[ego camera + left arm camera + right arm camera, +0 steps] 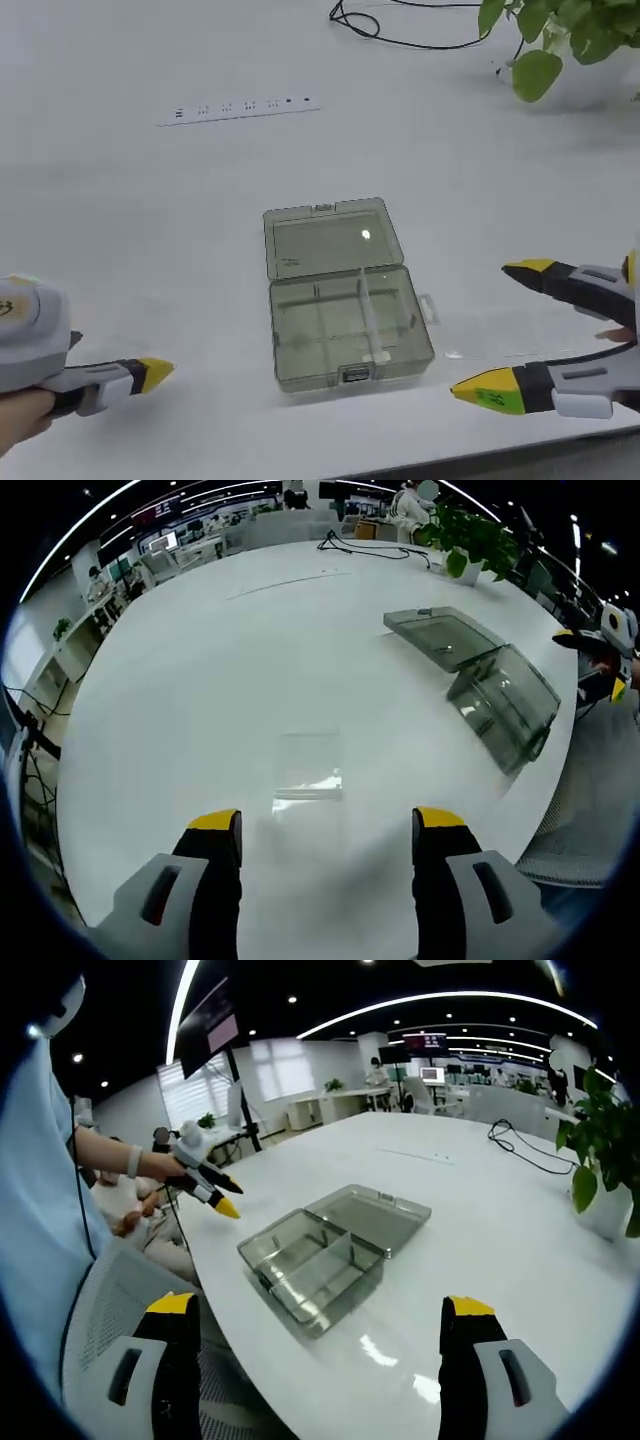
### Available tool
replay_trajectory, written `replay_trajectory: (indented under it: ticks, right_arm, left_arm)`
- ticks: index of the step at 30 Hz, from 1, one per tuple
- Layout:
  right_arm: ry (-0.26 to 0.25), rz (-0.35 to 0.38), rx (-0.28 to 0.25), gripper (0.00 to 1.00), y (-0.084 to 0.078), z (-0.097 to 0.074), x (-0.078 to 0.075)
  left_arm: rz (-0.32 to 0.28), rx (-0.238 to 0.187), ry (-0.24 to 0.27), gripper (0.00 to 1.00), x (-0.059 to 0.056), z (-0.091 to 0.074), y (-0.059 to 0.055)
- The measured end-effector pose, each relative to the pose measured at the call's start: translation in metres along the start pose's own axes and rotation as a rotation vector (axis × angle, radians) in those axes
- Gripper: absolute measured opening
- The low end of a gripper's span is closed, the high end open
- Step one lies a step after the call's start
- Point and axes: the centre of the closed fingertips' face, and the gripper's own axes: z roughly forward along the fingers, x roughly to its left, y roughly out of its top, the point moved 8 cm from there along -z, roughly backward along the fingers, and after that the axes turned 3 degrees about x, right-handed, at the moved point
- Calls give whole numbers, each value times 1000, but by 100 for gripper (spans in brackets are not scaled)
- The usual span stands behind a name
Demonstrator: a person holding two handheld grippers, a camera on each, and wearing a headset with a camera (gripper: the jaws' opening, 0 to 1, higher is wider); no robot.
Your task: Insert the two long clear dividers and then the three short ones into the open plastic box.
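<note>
The open plastic box (345, 325) sits mid-table with its lid (330, 238) laid flat behind it. One long clear divider (368, 318) stands inside, running front to back. A small clear piece (430, 308) lies against the box's right side. My right gripper (500, 328) is open just right of the box, and the box (315, 1260) lies ahead of its jaws (320, 1305). My left gripper (150, 375) hovers at the lower left. It is open (327, 825), with a short clear divider (308, 768) flat on the table just beyond its fingertips.
A white power strip (240, 108) lies far back on the table. A black cable (400, 30) and a potted plant (560, 40) are at the far right. The table's front edge (450, 455) runs close below both grippers. A chair (120, 1300) stands by the table.
</note>
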Motion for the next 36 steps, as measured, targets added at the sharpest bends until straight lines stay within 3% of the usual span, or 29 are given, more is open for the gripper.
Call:
replay_trajectory:
  ticks: [5,10,18,19,26,36]
  right_arm:
    - [-1,11,-3,100,-4,-2,3]
    - [-7,8,-2,100,-4,-2,3]
    - [-10,13,-16,100,-2,0,3]
    - [-9,14,-15,100,-2,0,4]
    - [-9,22,-23,100,-4,3,10]
    - [-4,31,-13,100,-8,1,16]
  left_arm:
    - [-22,50,23,62,7,3,2]
    - [18,124,35,59,12,9,3]
    - [20,227,7,45,10,16,0]
    - [3,215,-10,43,9,15,2]
    - [31,251,-7,33,10,13,3]
    - [16,252,-18,30,14,12,4]
